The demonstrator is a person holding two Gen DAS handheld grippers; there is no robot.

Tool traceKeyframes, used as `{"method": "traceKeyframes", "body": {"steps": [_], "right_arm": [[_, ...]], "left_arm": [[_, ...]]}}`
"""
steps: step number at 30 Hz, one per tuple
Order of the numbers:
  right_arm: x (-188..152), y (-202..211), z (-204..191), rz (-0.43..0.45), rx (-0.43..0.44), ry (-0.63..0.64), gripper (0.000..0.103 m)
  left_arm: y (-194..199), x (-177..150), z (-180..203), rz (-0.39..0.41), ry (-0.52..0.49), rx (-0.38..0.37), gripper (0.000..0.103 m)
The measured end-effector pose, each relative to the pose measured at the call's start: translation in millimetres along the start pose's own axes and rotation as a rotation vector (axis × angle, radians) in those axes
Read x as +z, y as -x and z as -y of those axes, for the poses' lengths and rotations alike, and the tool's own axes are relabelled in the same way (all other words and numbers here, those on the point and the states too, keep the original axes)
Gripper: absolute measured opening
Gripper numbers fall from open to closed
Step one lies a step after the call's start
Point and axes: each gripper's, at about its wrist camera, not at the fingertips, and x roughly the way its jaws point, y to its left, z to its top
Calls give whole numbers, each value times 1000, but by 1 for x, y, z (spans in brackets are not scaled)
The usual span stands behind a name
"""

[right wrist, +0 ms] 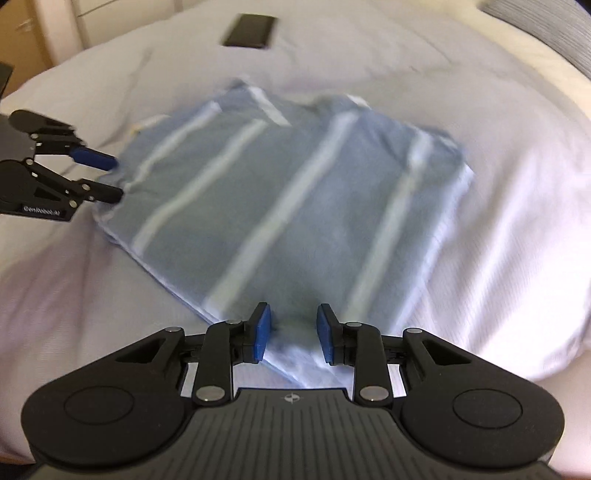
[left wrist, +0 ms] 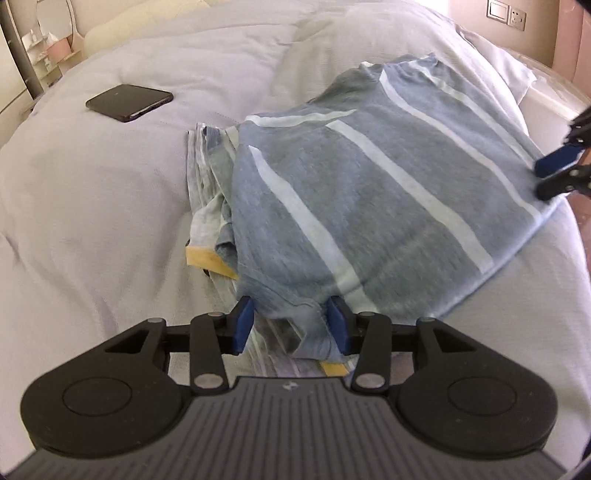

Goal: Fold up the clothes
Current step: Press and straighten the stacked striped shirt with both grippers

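Observation:
A grey-blue shirt with white stripes (left wrist: 369, 192) lies folded on the white bed; it also shows in the right wrist view (right wrist: 295, 206). Under its left side a paler striped layer with a yellow band (left wrist: 208, 258) sticks out. My left gripper (left wrist: 291, 325) is open, its jaws standing either side of the shirt's near corner. My right gripper (right wrist: 291, 332) is open over the shirt's other near edge. Each gripper shows in the other's view, the right one (left wrist: 554, 177) at the shirt's right corner, the left one (right wrist: 107, 177) at its left corner.
A black phone (left wrist: 129, 101) lies on the bed (left wrist: 92, 221) beyond the shirt, also in the right wrist view (right wrist: 251, 30). Pillows lie at the far side. A wall socket (left wrist: 506, 14) and a mirror stand with shelves (left wrist: 48, 40) are beyond the bed.

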Motion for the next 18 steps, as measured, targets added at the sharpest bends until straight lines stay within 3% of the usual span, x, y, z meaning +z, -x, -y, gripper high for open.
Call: {"method": "traceKeyframes", "body": {"steps": [5,10,13,16,18], "right_arm": [[-19,4,0,-10,-78,-24,31],[-23,25,-11,-14,-125,-55,34],[-26,47,-23,26,-140,-94,44],[-35,69,-28,67,-156,-142,52],[-39,79,-31,98,-166,-160,59]], "left_arm": [[14,-8,-1,2,0,33,40],[53,-19,-3,4,53,68,37],[75,-28,1,16,106,75,38],[87,-39,7,54,165,96,47],[92,-48,11,88,211,111,68]]}}
